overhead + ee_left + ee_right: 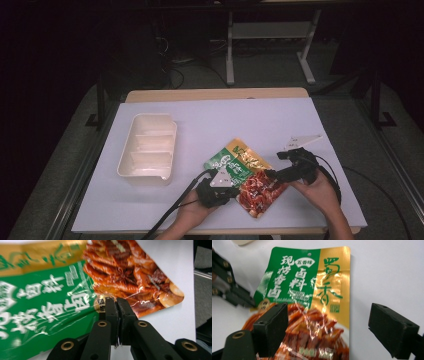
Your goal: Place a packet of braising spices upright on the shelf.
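Observation:
A snack pouch (248,176) printed in green, gold and a photo of red meat lies flat near the table's front edge. My left gripper (235,189) comes at it from the left and is shut on the pouch's near edge; in the left gripper view (117,304) its jaws are pressed together right at the rim of the pouch (50,297). My right gripper (275,165) stands open at the pouch's right side. In the right gripper view (328,315) its jaws are spread wide over the pouch's (312,290) lower half, and the left gripper (239,298) shows at the left edge.
A cream tray (148,173) with several compartments stands on the table's left half. The pale table top (225,120) stretches bare behind the pouch. Forearms and cables enter from the front edge. A dark floor and desk legs lie beyond the table.

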The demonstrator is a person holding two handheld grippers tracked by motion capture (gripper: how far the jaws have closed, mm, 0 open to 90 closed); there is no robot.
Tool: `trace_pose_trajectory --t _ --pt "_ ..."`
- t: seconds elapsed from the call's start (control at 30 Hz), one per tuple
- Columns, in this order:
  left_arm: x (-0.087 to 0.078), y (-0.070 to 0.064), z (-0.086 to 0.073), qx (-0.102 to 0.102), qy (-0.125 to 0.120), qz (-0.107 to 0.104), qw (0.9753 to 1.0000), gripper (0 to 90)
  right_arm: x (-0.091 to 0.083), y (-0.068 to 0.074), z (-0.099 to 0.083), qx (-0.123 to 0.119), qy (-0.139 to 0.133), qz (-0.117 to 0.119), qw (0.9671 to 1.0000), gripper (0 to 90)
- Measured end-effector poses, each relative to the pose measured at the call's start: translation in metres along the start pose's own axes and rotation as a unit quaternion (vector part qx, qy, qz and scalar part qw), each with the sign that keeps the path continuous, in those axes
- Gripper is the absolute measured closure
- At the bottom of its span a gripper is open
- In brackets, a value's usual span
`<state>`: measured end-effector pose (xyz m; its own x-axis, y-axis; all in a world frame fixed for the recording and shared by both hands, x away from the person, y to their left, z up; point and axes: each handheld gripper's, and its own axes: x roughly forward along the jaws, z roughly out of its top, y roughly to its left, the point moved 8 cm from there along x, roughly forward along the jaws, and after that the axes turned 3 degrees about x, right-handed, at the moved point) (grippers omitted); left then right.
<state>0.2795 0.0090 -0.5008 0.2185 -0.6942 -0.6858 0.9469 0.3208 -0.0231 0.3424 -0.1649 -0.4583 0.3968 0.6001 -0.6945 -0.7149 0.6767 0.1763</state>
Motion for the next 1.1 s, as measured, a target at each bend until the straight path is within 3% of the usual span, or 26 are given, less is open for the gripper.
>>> trace_pose_trajectory --t 0.13,0.3,0.37,0.47,0.57,0.67,0.8,0.87,1.1 --pt "0.005 0.001 0.0 -0.01 0.006 -0.006 0.9999 90.0 0.011 -0.002 0.014 -0.003 0.02 0.008 0.9998 15.4" --pt "0.004 -0.002 -0.002 0.0 0.013 0.001 0.9999 90.0 0.032 -0.006 0.031 -0.006 0.049 0.011 0.9987 16.0" --pt "0.005 -0.002 -0.001 -0.002 0.004 0.004 1.0 90.0 0.04 -0.008 0.034 -0.005 0.06 0.014 0.9981 16.7" --pt "0.004 -0.002 -0.002 0.002 0.009 0.002 1.0 90.0 0.054 -0.011 0.039 -0.003 0.087 0.011 0.9961 18.2" --pt "0.004 -0.002 -0.002 0.004 0.009 0.002 0.9999 90.0 0.065 -0.015 0.041 -0.002 0.087 0.01 0.9962 20.2" --pt "0.004 -0.002 -0.002 0.003 0.009 0.002 1.0 90.0 0.079 -0.02 0.045 -0.005 0.115 0.004 0.9933 23.0" --pt "0.004 -0.002 -0.002 0.002 0.011 0.003 0.9999 90.0 0.086 -0.023 0.05 -0.006 0.114 0.001 0.9934 28.9" --pt "0.004 -0.002 -0.002 0.002 0.012 0.003 0.9999 90.0 0.092 -0.025 0.049 0.001 0.135 0.001 0.9908 29.6" --pt "0.004 -0.002 -0.003 0.001 0.014 0.002 0.9999 90.0 0.097 -0.024 0.054 -0.004 0.145 0.016 0.9893 39.9"
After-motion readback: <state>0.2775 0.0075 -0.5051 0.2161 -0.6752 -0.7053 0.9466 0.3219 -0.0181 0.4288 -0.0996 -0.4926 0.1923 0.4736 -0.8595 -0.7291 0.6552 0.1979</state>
